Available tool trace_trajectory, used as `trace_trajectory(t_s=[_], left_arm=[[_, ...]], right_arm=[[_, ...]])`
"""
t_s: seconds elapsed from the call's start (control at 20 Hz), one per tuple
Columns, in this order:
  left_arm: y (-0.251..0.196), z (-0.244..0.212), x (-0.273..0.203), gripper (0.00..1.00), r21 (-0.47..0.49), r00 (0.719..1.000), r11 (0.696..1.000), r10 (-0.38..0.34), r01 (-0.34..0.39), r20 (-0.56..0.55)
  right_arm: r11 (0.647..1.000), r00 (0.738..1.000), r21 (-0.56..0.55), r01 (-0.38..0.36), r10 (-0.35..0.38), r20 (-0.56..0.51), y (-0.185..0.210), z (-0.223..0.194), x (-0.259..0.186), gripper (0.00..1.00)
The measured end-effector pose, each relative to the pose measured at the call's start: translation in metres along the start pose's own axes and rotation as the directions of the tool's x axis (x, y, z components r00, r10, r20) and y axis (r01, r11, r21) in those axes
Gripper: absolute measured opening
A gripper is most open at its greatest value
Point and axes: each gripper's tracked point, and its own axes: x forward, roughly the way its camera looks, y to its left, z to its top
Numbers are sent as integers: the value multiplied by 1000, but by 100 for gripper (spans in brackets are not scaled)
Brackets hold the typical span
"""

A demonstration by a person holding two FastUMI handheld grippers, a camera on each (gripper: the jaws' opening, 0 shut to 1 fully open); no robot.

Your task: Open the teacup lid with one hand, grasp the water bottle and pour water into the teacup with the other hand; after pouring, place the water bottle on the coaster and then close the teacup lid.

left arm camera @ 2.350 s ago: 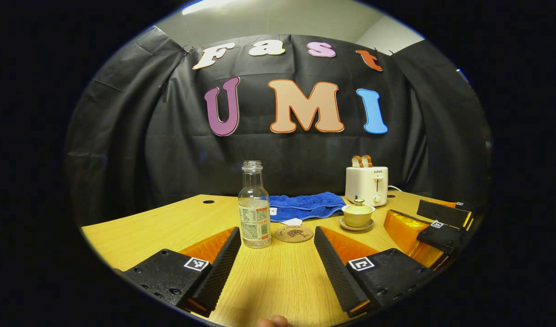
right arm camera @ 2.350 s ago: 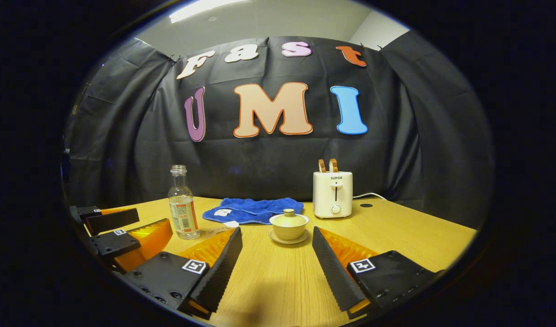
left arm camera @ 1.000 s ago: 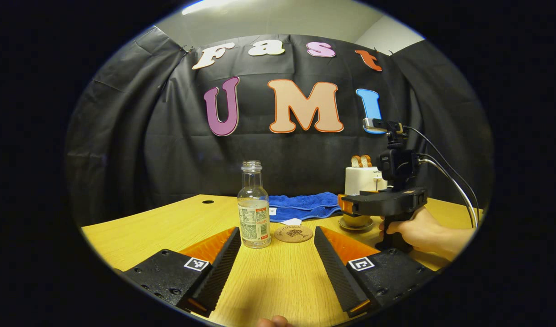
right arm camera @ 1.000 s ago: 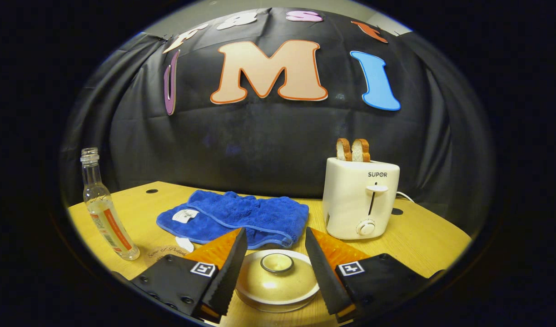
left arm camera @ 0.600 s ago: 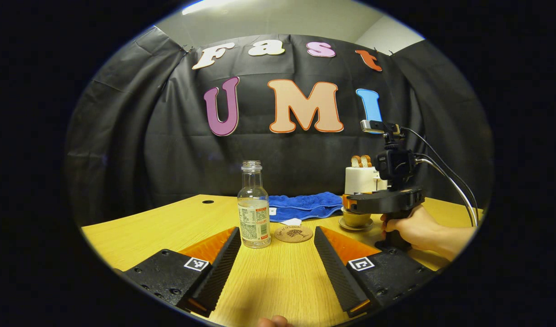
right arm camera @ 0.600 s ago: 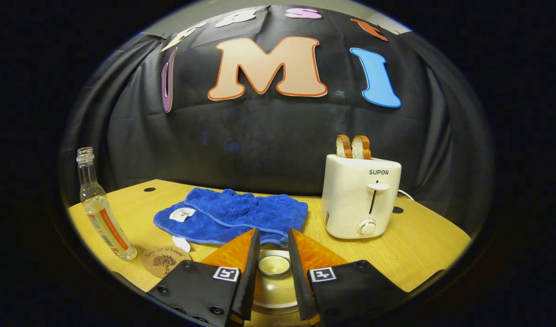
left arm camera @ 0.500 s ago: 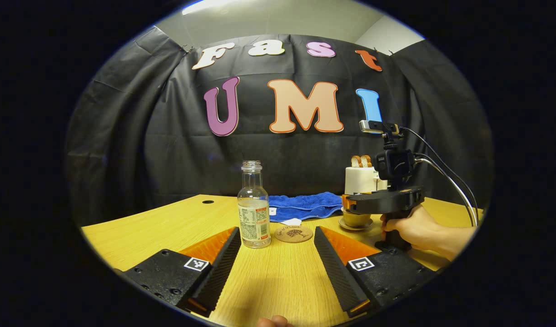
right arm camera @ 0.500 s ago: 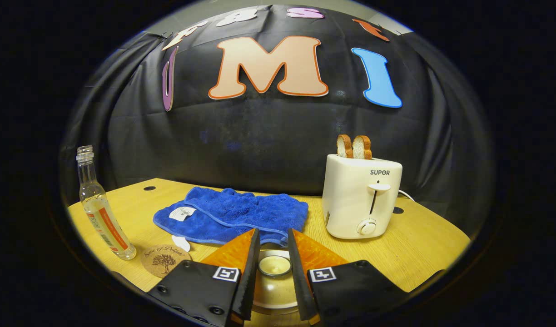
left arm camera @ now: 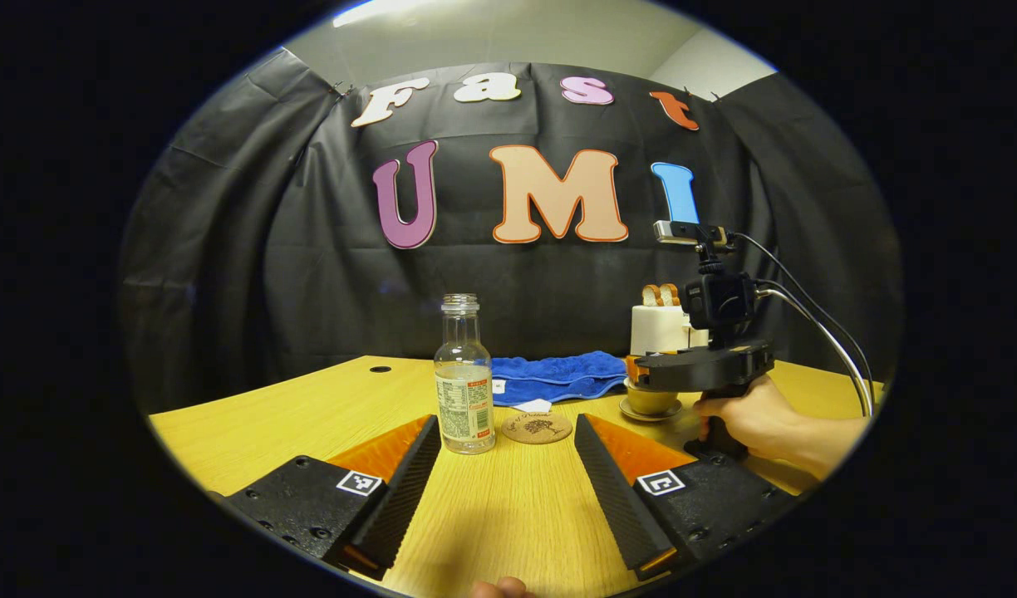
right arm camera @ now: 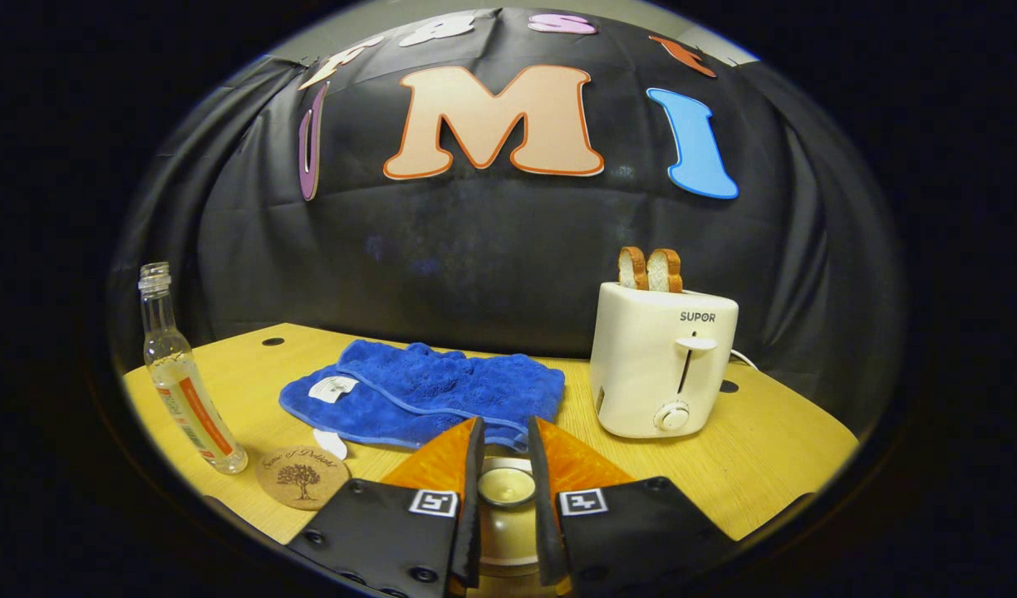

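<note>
A clear, uncapped water bottle (left arm camera: 464, 382) with a label stands on the table, a round cork coaster (left arm camera: 537, 428) just to its right. My left gripper (left arm camera: 506, 423) rests open in front of them, holding nothing. Farther right, a yellowish teacup (left arm camera: 651, 401) sits on its saucer with my right gripper (left arm camera: 637, 374) over it, held by a hand (left arm camera: 758, 419). In the right gripper view my right gripper (right arm camera: 503, 428) is shut on the knob of the teacup lid (right arm camera: 506, 488), one finger pressing each side. The water bottle (right arm camera: 180, 378) and coaster (right arm camera: 301, 476) lie far left.
A blue towel (right arm camera: 425, 390) lies crumpled behind the teacup. A white toaster (right arm camera: 662, 365) with two bread slices stands at the back right, its cord trailing off. The wooden table (left arm camera: 309, 415) has cable holes near the back edge.
My right gripper went forward over the teacup and its fingers closed from wide open onto the lid knob. The left gripper, bottle and coaster have stayed still.
</note>
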Motion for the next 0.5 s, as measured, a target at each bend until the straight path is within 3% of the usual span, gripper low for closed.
trace_trajectory(t_s=[0.5], left_arm=[[1, 0, -1, 95, -1, 1000, 1000, -1, 1, 0]], right_arm=[[997, 986, 60, -39, 29, 163, -4, 22, -12, 29]])
